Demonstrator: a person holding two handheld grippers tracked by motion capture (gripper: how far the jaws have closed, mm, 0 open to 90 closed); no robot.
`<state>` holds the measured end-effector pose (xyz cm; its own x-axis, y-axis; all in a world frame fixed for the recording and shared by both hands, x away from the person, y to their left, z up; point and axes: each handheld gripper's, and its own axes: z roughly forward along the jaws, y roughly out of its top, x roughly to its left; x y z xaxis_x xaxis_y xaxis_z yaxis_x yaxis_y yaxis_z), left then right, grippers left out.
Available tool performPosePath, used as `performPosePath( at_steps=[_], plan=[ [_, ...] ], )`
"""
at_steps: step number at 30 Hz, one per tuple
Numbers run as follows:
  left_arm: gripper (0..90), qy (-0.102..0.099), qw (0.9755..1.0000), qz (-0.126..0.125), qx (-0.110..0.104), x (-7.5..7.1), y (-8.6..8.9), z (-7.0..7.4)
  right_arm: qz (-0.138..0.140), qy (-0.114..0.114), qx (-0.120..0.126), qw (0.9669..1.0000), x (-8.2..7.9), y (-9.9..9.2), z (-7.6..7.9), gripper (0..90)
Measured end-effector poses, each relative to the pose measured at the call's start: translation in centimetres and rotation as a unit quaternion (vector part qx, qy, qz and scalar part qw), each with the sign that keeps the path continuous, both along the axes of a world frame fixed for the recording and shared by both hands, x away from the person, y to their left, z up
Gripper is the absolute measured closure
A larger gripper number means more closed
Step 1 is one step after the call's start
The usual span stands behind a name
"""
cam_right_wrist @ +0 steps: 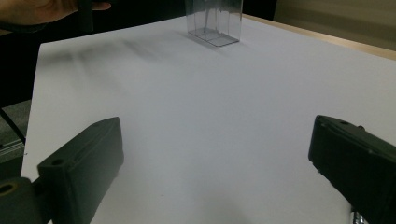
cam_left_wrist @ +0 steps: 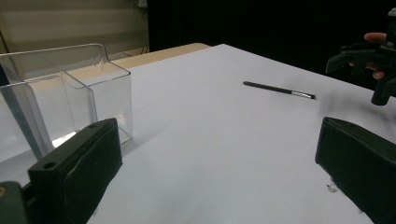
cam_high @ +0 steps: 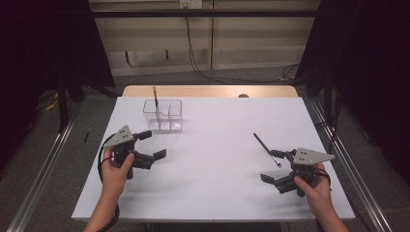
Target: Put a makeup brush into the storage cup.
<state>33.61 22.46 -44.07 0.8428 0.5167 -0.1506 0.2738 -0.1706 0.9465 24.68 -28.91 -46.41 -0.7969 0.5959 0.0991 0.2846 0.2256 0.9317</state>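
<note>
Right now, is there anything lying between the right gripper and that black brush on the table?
Nothing visible. The black brush lies flat on the white table, just beside the right gripper, whose jaws stand open. The clear holder stands far off by the left gripper, out of the way.

Each hand carries a black tool: the left tool (cam_high: 148, 144) and the right tool (cam_high: 271, 166) both wear a grey three-cornered plate on top (small dark dots mark its corners). The jaws are blocky, matt black, with a round hole near the base. A black cable loops from the left one. Forearms are bare.
</note>
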Motion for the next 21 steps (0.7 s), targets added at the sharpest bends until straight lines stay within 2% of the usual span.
performPosePath(
  at_steps=[6, 21],
  plan=[
    [0.5, -0.001, 1.0000, 0.002, -0.002, -0.6, 0.8, 0.0, 0.000, -0.001, 0.000, 1.0000, 0.0, 0.0, 0.0, 2.7],
    [0.5, -0.004, 1.0000, 0.003, 0.007, -1.8, 1.6, -0.1, 0.001, -0.001, -0.001, 1.0000, 0.0, 0.0, 0.0, 2.8]
  ],
)
